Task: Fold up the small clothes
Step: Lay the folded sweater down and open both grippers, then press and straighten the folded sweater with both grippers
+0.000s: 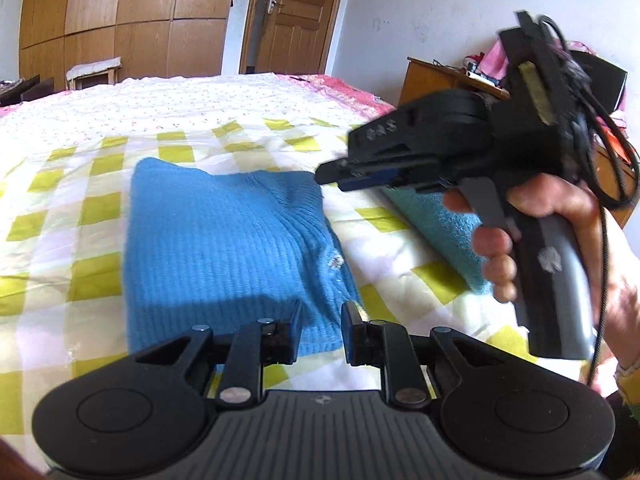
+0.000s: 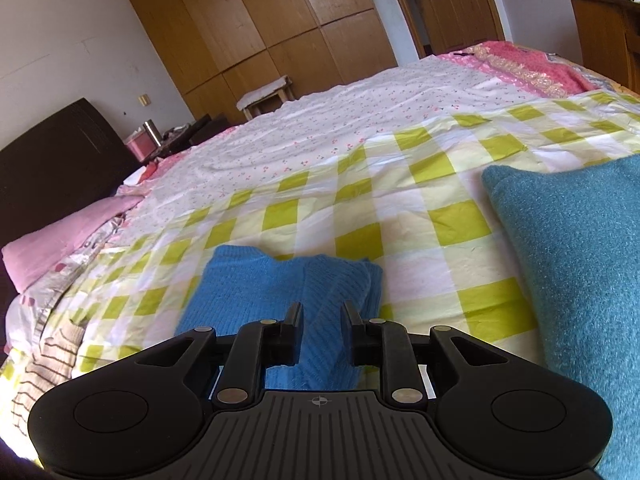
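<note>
A bright blue ribbed knit sweater (image 1: 224, 248) lies folded into a rectangle on the yellow-checked bed sheet (image 1: 80, 208). My left gripper (image 1: 323, 312) hovers over its near right corner, fingers a little apart, nothing pinched. In the right wrist view the same sweater (image 2: 248, 292) lies below my right gripper (image 2: 322, 314), which is open by a narrow gap with the knit showing through it. From the left wrist view the right gripper (image 1: 332, 176) is held in a person's hand (image 1: 560, 208) above the sweater's far right corner.
A folded teal fuzzy garment (image 2: 580, 280) lies to the right of the sweater. A striped cloth (image 2: 40, 368) and pink bedding (image 2: 60, 240) sit at the bed's left edge. Wooden wardrobe (image 1: 120, 20), door (image 1: 296, 12) and desk (image 1: 432, 80) stand beyond.
</note>
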Demonstrator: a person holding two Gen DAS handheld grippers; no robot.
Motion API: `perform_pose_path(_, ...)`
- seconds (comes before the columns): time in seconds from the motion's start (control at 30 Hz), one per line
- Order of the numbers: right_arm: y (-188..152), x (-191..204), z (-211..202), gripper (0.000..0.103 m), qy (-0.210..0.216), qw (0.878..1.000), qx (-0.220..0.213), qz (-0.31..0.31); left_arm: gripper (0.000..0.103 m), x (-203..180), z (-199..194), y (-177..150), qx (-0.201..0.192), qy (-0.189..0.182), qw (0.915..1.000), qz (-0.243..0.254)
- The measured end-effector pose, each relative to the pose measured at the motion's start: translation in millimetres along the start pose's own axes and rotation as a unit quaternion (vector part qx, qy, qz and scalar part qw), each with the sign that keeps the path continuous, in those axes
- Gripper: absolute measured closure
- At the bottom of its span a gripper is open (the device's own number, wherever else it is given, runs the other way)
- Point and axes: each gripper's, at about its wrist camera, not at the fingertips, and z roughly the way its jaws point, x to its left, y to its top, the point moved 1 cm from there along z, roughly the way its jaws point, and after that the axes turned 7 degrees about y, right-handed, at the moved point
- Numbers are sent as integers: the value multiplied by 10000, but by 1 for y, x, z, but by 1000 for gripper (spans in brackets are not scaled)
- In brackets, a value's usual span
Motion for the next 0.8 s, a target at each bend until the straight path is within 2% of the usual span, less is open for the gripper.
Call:
perform_pose_path(0.23, -31, 22, -3, 81, 305, 9983, 364, -339, 77, 26, -2, 4, -138, 414, 9989, -190)
perform_pose_path(0.37, -44, 16, 9, 81, -147, 9960, 702, -525, 77, 39, 11, 6, -53, 689, 9972, -278)
perform_pose_path(0.47, -49, 1, 15, 82, -311, 9945, 912, -407, 77, 51, 24, 0, 207, 828, 9955, -405)
perform_pose_path(0.53, -51, -7, 17, 82, -248, 9948, 957, -233, 77, 55, 30, -5, 321, 817, 9951, -463)
perform_pose_path(0.63, -51, -5, 16, 82, -264, 9943, 968, -353, 77, 55, 30, -6, 350, 836, 9952, -357)
perform_pose_path(0.8, -44, -2, 4, 81, -140, 9962, 814, -289, 77, 55, 18, 5, 211, 848, 9958, -284)
